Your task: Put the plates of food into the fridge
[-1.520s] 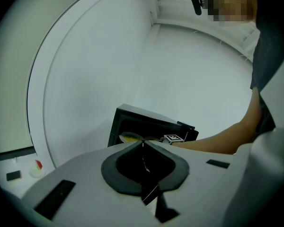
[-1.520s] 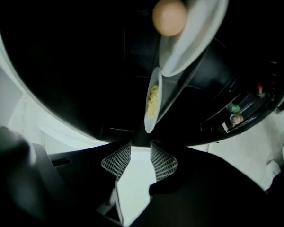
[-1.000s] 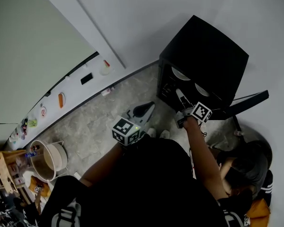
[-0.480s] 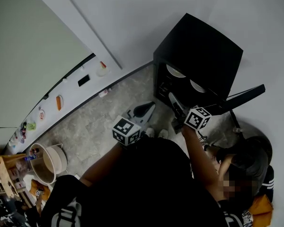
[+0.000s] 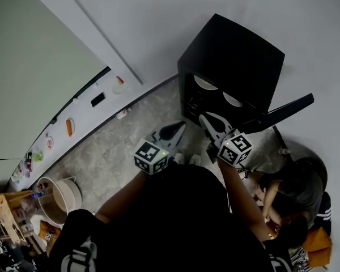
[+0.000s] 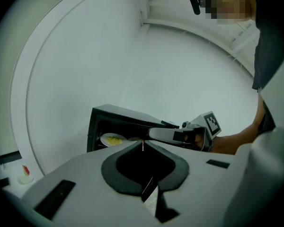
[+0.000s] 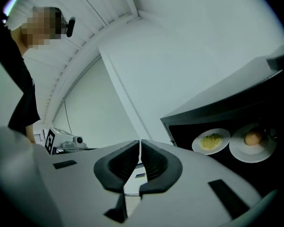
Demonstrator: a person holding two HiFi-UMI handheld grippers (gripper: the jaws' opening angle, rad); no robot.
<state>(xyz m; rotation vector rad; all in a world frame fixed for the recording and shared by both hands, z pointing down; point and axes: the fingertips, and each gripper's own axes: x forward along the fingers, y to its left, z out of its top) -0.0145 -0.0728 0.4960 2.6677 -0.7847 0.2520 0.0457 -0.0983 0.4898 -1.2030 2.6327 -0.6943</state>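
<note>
Soft, cool, even light is spread across all views; shadows are kept faint. Heavy fisheye bending is noted throughout, with black vignetted corners in both gripper views. The fridge interior is left dim.

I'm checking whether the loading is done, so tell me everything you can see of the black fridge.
The fridge is a small matte black box standing on the grey stone-look floor by a white wall. Its door is swung wide open. On one shelf inside, side by side, sit a plate of yellow food and a plate with a round brownish item, both white.
</note>
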